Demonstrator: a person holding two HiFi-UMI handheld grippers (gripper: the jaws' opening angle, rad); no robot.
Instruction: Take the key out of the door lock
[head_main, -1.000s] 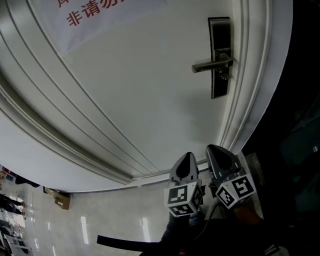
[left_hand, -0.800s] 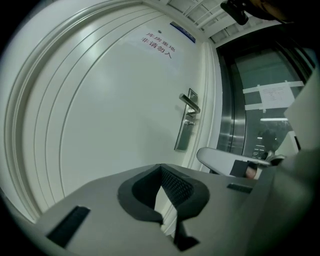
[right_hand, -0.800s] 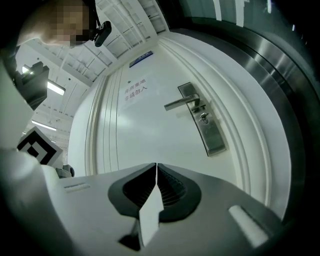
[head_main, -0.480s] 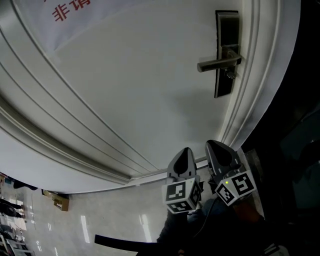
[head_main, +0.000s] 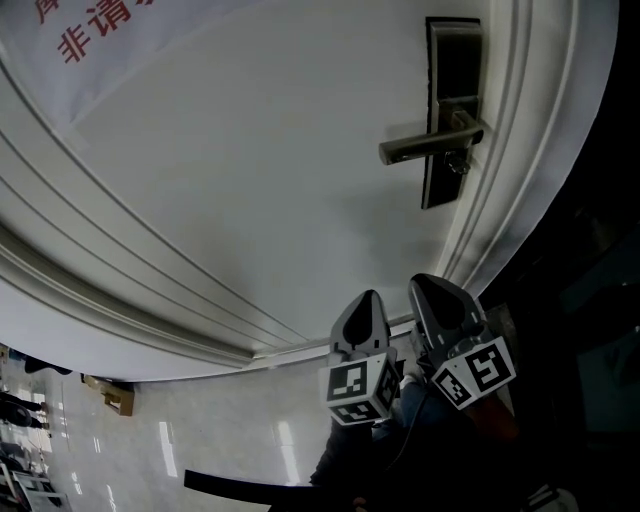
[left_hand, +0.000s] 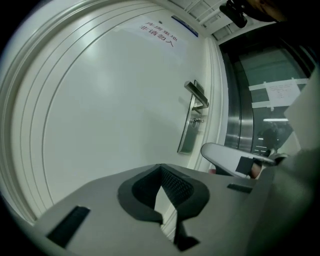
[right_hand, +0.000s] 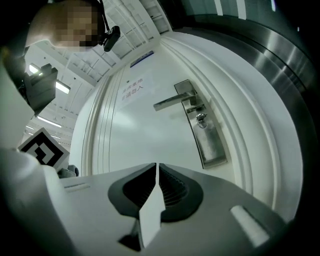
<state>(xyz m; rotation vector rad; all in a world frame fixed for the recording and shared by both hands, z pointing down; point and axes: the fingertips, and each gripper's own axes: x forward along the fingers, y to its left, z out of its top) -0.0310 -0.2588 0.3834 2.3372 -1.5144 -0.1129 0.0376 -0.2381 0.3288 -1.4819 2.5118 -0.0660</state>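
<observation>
A small key (head_main: 458, 163) hangs from the dark lock plate (head_main: 452, 110) just under the lever handle (head_main: 425, 145) on the white door. The right gripper view shows the key (right_hand: 201, 119) under the handle (right_hand: 172, 101), far ahead of the jaws. In the left gripper view the key (left_hand: 196, 121) is a small glint on the plate (left_hand: 189, 127). My left gripper (head_main: 362, 310) and right gripper (head_main: 432, 290) sit side by side low down, well below the lock. Both are shut with nothing between the jaws.
The white door (head_main: 250, 180) has curved mouldings and a paper notice with red print (head_main: 90, 35) at upper left. Its frame (head_main: 540, 150) borders a dark opening on the right. Glossy floor (head_main: 200, 440) lies below, and a cardboard box (head_main: 108, 395) sits at lower left.
The head view has shifted, so the lock and the red notice sit differently in the picture. Both grippers stay low, side by side and shut.
</observation>
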